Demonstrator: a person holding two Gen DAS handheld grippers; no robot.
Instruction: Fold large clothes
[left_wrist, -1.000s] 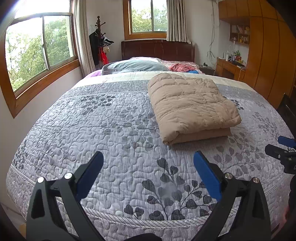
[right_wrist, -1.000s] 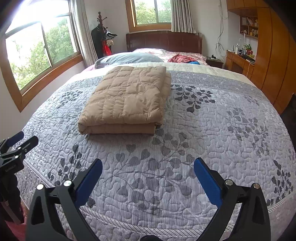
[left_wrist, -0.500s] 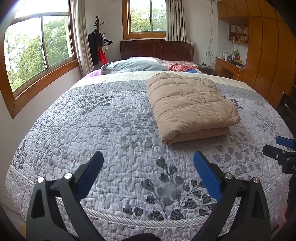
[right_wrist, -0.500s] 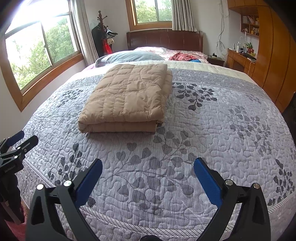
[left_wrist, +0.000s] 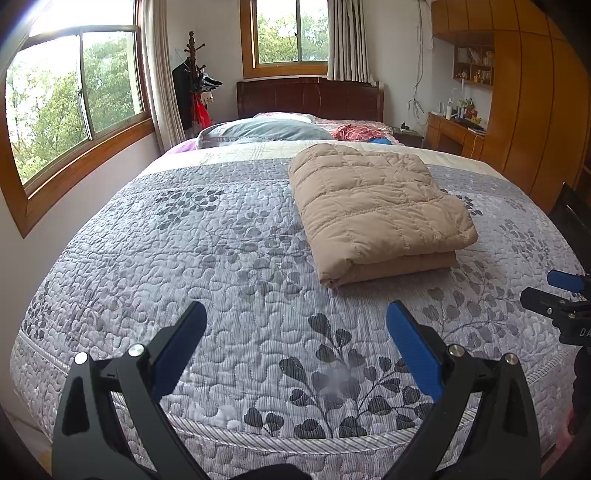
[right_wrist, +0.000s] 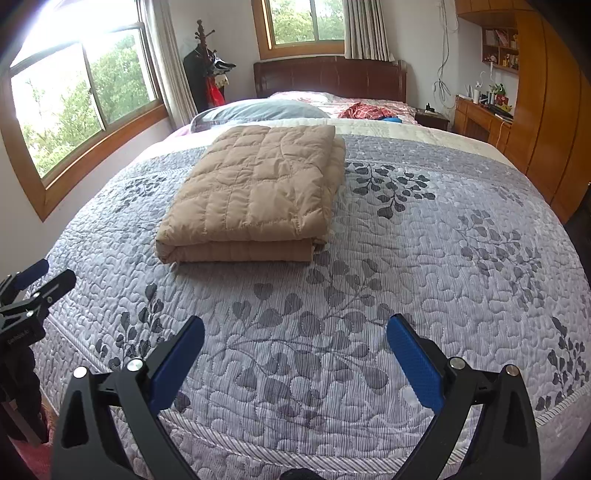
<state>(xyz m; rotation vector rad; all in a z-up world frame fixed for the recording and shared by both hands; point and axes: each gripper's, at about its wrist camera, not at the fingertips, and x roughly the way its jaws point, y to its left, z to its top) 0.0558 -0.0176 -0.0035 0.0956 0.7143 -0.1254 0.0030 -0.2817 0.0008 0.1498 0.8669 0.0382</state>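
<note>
Both tools, left (left_wrist: 295, 332) and right (right_wrist: 295, 343), hang spread over bare bedspread (right_wrist: 424, 266), well short of the folded tan jacket (right_wrist: 255, 184).

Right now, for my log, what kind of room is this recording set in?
A home bedroom, almost certainly: a large bed under a grey leaf-print quilted bedspread with a dark wooden headboard, a grey-blue pillow, and a folded tan quilted down garment lying on top.
</note>
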